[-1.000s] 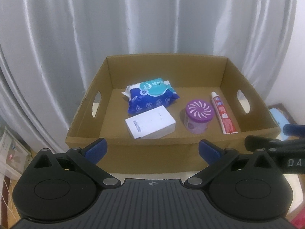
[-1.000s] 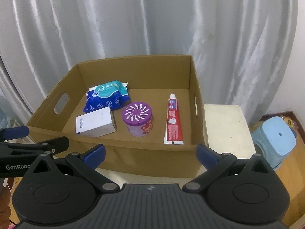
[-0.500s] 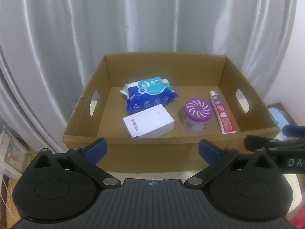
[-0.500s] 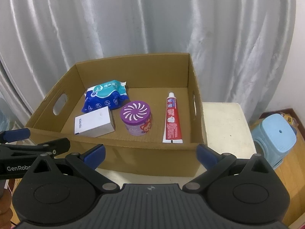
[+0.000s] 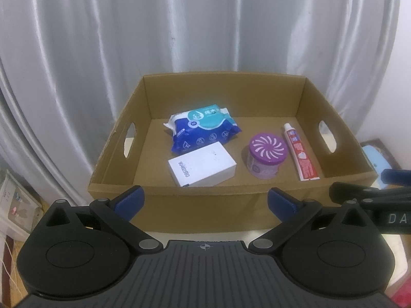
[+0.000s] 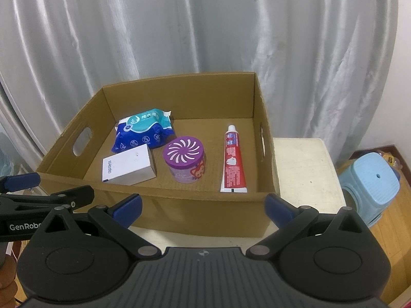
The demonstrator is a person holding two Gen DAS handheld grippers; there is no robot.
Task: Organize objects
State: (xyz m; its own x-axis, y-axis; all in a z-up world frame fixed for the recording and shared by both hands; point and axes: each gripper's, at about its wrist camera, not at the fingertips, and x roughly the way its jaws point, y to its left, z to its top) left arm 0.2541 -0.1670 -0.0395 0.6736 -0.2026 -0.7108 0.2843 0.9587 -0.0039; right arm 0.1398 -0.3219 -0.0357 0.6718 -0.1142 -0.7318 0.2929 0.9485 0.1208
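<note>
Corrugated cardboard box [image 5: 259, 195] holds round purple-lidded tub [image 5: 267, 154].

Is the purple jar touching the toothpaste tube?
Apart. The right wrist view shows bare cardboard floor between the purple jar and the toothpaste tube.

Both wrist cameras look forward and slightly down from just in front of the cardboard box's [image 5: 205, 205] near wall, facing the grey curtain [image 5: 179, 38] behind it. The left view sits opposite the box's middle; the right view stands nearer the box's [image 6: 205, 213] right front corner. Both share the whole box interior and the curtain [image 6: 205, 25].
</note>
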